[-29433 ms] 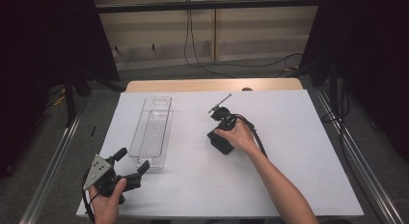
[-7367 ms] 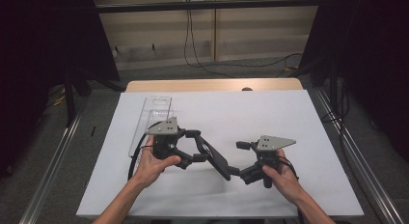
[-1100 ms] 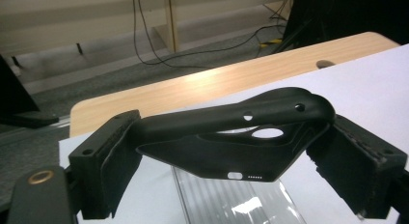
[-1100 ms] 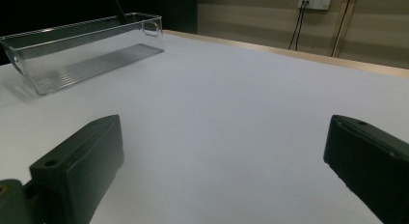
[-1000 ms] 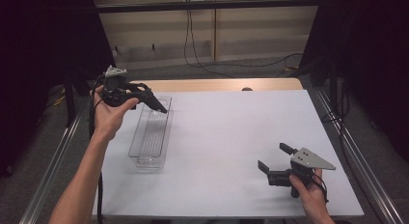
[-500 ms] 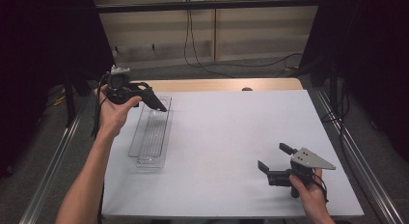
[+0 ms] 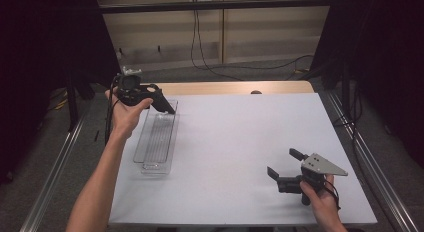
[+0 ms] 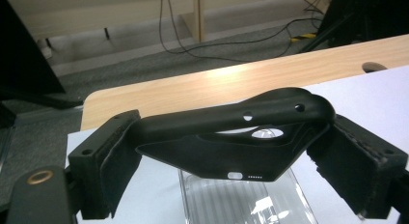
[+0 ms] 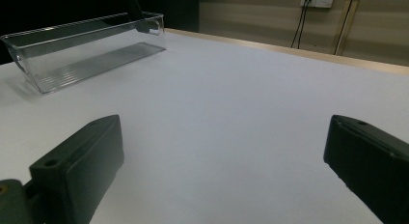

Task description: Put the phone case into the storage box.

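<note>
My right tool [image 7: 283, 166] rests low at the near right of the counter [image 7: 240, 142], jaws spread wide with nothing between them; in the right gripper view they frame only bare white surface, and it has not moved over the last second.

Farther off on the left, the clear tray [image 7: 156, 139] lies lengthwise on the counter, and I see nothing in it.

At its far end my left tool [image 7: 167, 108] is clamped on the black phone case [image 8: 241, 137], pads pressing its two short ends, the case tilted with its open side down. Compared with a second ago, my left hand [image 7: 125, 117] has eased a little nearer and lower, so the case now hangs just over the tray's far end instead of beyond its rim. I cannot tell whether its lower edge touches the tray yet.

I judge the carry nearly finished: what remains is to lower the case inside the walls and let go.
</note>
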